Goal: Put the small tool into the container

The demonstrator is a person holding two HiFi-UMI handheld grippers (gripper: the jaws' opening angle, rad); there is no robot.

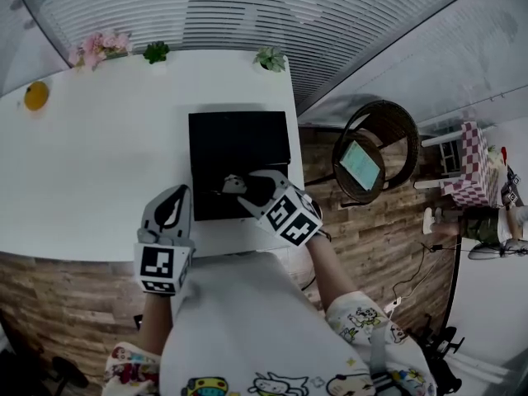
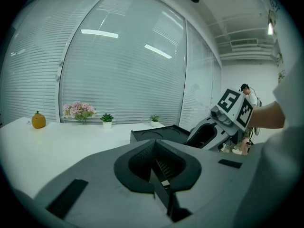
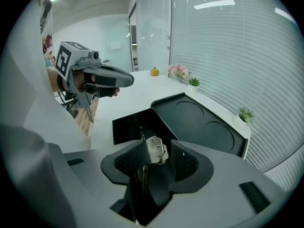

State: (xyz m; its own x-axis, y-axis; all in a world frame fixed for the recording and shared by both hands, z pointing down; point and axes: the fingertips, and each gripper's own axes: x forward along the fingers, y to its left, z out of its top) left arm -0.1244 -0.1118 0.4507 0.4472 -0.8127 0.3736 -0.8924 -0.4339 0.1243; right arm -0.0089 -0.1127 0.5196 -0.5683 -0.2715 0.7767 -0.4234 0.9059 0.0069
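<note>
A black container (image 1: 239,147) lies open on the white table (image 1: 99,163), its lid (image 3: 199,120) folded back beside the dark compartment (image 3: 126,125). My right gripper (image 1: 239,190) hangs over the compartment's near part. A small silver tool (image 3: 155,149) sits between its jaws, leaning on the left pad with a gap to the right pad; the jaws stand wide. The tool (image 1: 233,185) shows pale against the black box. My left gripper (image 1: 171,198) hovers at the table's front edge, left of the container, shut and empty, pads (image 2: 161,167) meeting.
An orange ornament (image 1: 35,96), pink flowers (image 1: 101,46) and two small potted plants (image 1: 155,52) (image 1: 271,58) line the table's far edge by the blinds. A round chair (image 1: 375,151) stands on the wooden floor to the right.
</note>
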